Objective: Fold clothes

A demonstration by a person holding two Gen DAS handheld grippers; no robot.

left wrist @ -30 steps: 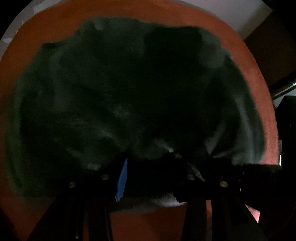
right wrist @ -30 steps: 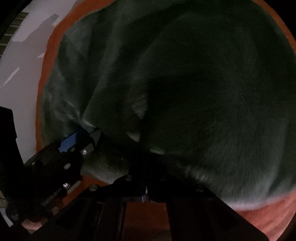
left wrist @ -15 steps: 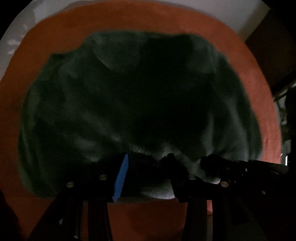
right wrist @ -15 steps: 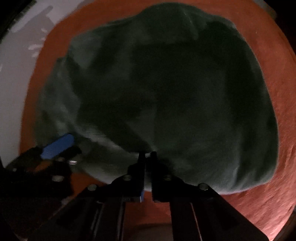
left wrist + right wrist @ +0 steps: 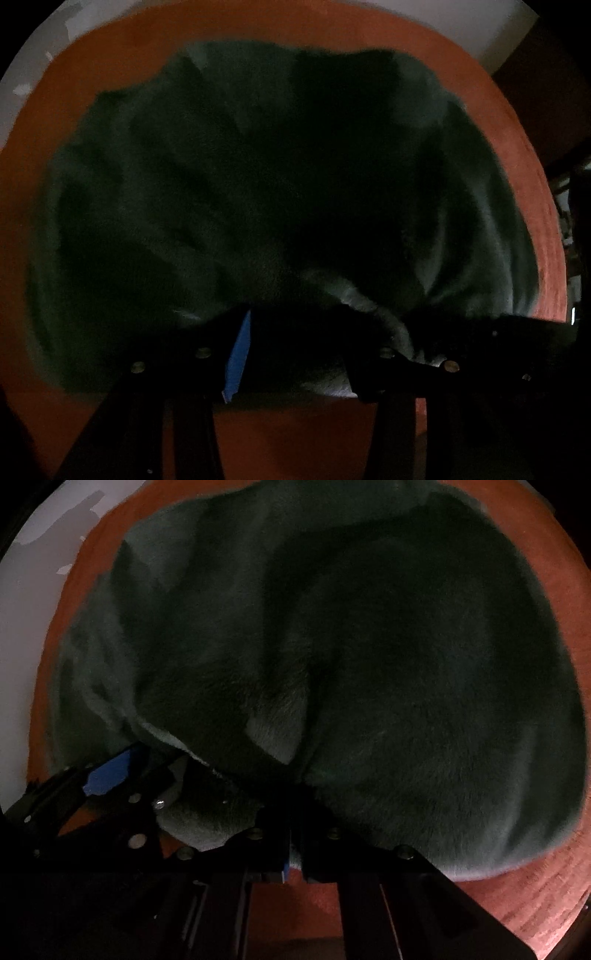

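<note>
Jaws of the right gripper pressed together, pinching the near edge of the dark green fleece garment. Jaws of the left gripper spread and opening, cloth bunched between them; pad contact too dark to tell. Garment lies rumpled on the orange-red cloth surface, both grippers at its near hem. Risk: left side drops free while the right pulls, so the fold skews and the thick pile drags and bunches.
</note>
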